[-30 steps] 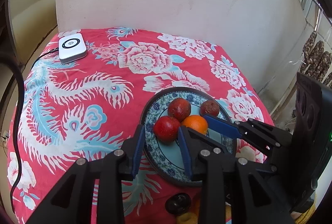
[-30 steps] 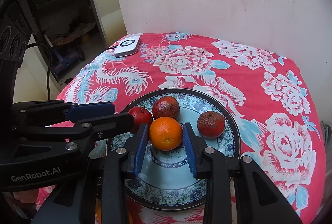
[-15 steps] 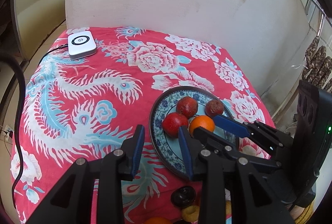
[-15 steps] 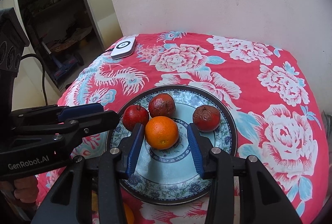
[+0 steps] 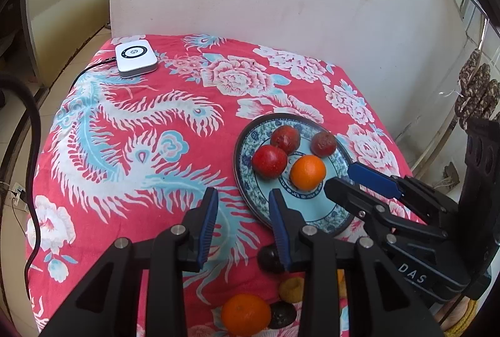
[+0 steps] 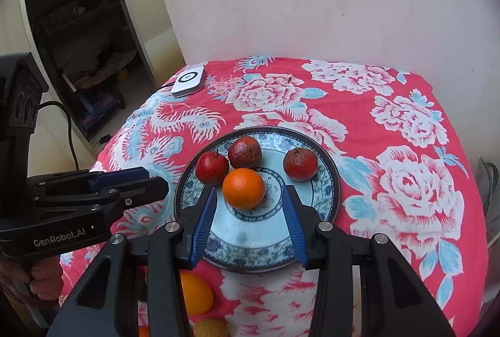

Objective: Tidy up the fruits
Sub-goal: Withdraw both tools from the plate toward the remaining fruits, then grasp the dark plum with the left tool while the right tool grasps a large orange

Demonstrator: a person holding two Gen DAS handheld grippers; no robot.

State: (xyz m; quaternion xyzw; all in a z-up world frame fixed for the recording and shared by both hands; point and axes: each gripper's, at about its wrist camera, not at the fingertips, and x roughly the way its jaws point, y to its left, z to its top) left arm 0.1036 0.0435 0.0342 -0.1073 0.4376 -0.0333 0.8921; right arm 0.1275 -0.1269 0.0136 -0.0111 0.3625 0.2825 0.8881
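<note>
Right gripper (image 6: pixel 248 220) now backed off orange (image 6: pixel 243 188), jaws wide and empty; a second ago jaws flanked it closely. Orange rests on plate (image 6: pixel 328 196) beside three red fruits: placement looks done. Left gripper (image 5: pixel 242 223) pulled back toward near counter edge, jaws wide, empty. More fruit (image 5: pixel 246 314) waits near edge, off plate. Readable: "GenRobot.AI" on left tool, "DAS" on right.

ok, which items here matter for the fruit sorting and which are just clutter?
Job:
plate
orange on plate
red apple
two wrinkled red fruits
loose orange
small dark and yellow fruits

Lying about:
white device with cable
tablecloth
</note>
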